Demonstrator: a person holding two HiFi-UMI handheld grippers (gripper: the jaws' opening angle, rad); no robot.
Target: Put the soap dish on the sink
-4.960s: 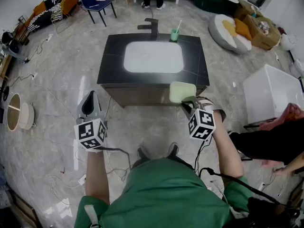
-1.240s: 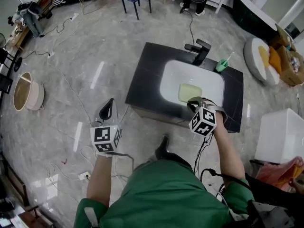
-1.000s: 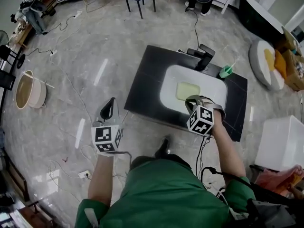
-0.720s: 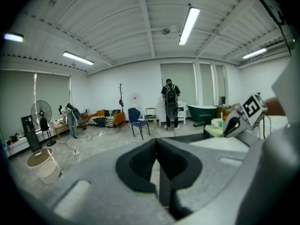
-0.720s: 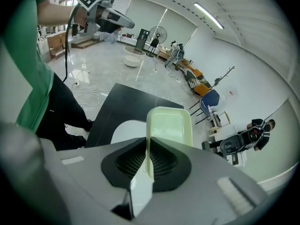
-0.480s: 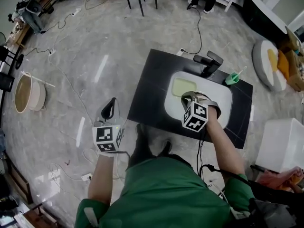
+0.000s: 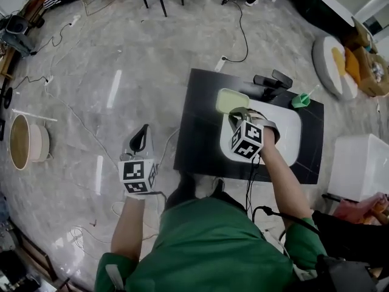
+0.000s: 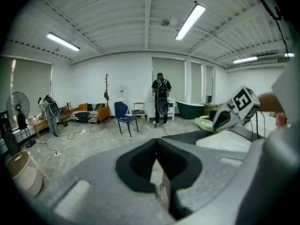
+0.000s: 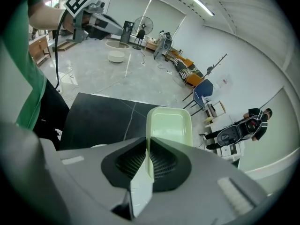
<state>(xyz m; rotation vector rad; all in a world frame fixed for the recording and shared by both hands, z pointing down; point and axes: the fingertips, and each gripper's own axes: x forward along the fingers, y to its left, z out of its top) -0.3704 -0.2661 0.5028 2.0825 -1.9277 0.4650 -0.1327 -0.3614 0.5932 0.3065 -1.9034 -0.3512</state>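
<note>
In the head view, we have carried the soap dish off the white basin. It now hangs over the black counter at the basin's far-left corner, so setting it down looks close. The right gripper holds it. The left gripper idles well left of the basin, over the floor.

In the left gripper view, its jaws are together with nothing between them.

In the right gripper view, the jaws pinch the dish's near rim. We cannot tell whether the dish touches the counter.

The pale green rectangular plastic soap dish showed against the black, faintly veined stone sink counter and its white basin. At one o'clock stood a teal cup. The grey left gripper and grey right gripper bore black-and-white square-patterned cubes.
</note>
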